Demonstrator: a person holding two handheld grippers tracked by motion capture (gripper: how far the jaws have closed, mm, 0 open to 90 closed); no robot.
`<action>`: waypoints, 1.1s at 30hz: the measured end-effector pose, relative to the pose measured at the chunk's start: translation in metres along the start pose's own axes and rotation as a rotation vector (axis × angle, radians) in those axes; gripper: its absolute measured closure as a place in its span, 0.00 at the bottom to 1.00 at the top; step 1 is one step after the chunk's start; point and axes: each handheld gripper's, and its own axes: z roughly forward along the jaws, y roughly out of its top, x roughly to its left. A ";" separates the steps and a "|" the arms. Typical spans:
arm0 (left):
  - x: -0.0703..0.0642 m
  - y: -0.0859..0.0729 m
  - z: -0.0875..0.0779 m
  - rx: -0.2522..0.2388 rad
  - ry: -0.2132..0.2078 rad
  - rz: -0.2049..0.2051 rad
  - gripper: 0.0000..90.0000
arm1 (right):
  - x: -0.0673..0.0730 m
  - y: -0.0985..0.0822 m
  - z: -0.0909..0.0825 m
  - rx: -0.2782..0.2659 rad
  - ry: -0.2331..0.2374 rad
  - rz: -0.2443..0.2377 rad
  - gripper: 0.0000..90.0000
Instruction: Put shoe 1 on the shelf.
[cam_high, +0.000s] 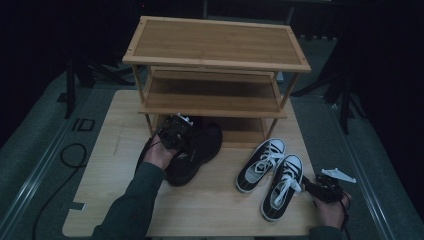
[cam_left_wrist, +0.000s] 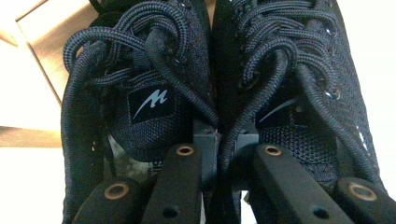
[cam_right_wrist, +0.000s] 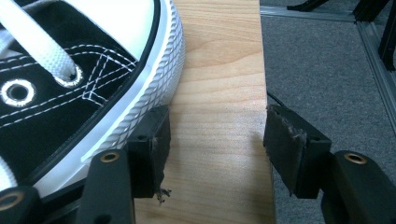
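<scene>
item: pair of black mesh trainers (cam_high: 196, 152), laced, lying side by side at the near left of the bamboo shoe rack (cam_high: 215, 75), toes pointing far, into the mouth of its bottom shelf (cam_high: 245, 131). heels rest on the wooden table (cam_high: 215, 210).

holder: left gripper (cam_high: 172, 131), jaws drawn nearly together and pinching the two inner collar edges where the trainers meet; in the left gripper view the black laces (cam_left_wrist: 154, 60) fall on both sides of the jaws, so both shoes hang on one grip.

idle: right gripper (cam_high: 320, 189), at the near right edge of the table, jaws apart, nothing between them; its left pad (cam_right_wrist: 156, 140) sits against the white rubber sole (cam_right_wrist: 154, 98) of the nearer black-and-white canvas sneaker (cam_high: 283, 186). second canvas sneaker (cam_high: 261, 164) just left of it.

step in hand, as judged: sliding the black pair onto the bottom shelf.

handling notes:
- keep the pinch firm; mesh collars are soft and one shoe could slip out.
- keep the toes low and level so they pass under the middle shelf (cam_high: 212, 97).
- steer between the rack's left leg (cam_high: 149, 125) and the shelf centre, leaving the right half for the canvas pair.
- push until the heels are on the shelf, then let go.
- keep the right gripper from nudging the sneaker off the edge.
</scene>
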 end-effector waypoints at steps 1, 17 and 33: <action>0.000 0.000 0.000 0.000 0.000 0.000 0.95 | 0.000 0.000 0.000 0.000 0.000 0.000 0.45; -0.017 0.012 0.017 -0.057 0.129 -0.190 0.94 | 0.000 0.000 0.000 0.000 0.001 -0.002 0.45; -0.022 0.012 0.013 -0.035 0.087 -0.136 0.62 | 0.000 0.000 0.000 0.000 0.000 -0.003 0.45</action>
